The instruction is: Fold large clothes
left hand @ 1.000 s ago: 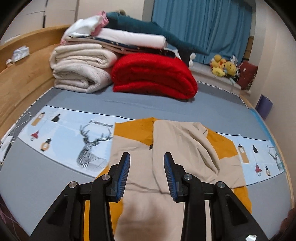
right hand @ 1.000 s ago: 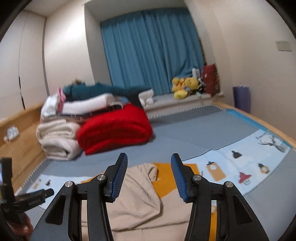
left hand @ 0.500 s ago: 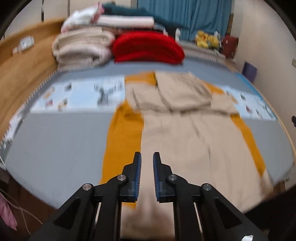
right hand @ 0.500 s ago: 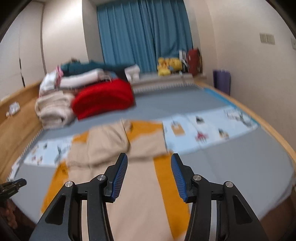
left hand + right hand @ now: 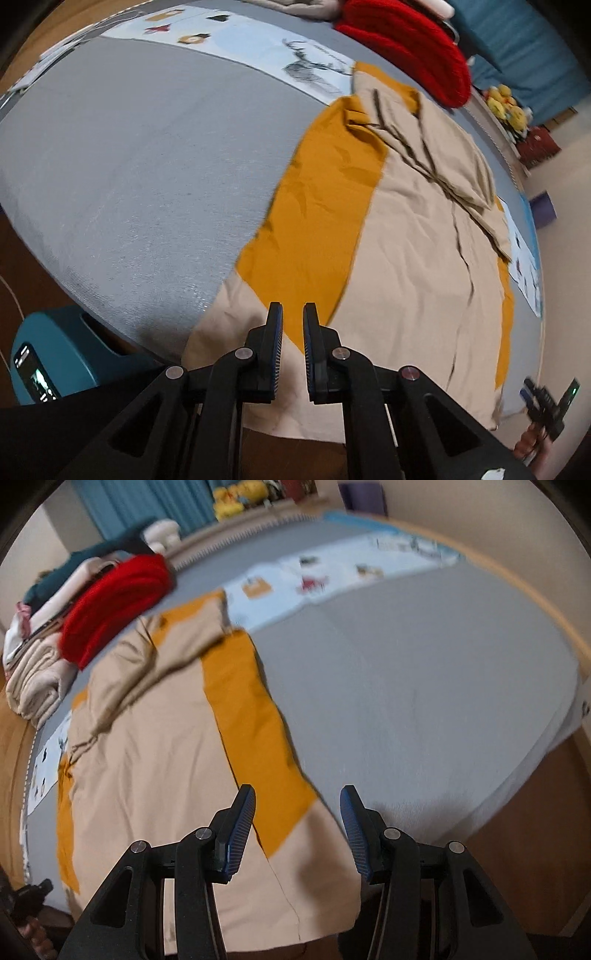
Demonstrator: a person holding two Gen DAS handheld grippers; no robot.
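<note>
A large beige and mustard-orange garment (image 5: 406, 258) lies spread along the grey bed, its lower hem hanging over the near edge; it also shows in the right wrist view (image 5: 166, 757). Its upper part is folded over on itself near the red blanket. My left gripper (image 5: 292, 325) hovers above the garment's near left corner, its jaws nearly closed with a narrow gap and nothing between them. My right gripper (image 5: 297, 812) is open above the garment's near right corner, over the orange stripe and the sheet.
The grey bed sheet (image 5: 129, 166) has a light blue printed band (image 5: 332, 572) across it. A red blanket (image 5: 406, 59) and a stack of folded bedding (image 5: 37, 675) sit at the far end. A teal box (image 5: 55, 362) stands on the floor at the left. Blue curtains and plush toys (image 5: 236, 498) are behind.
Both grippers have pulled back to the bed's near edge and tilted down over the garment's lower corners. The left gripper's jaws closed from wide open to a narrow gap; the right stayed open.
</note>
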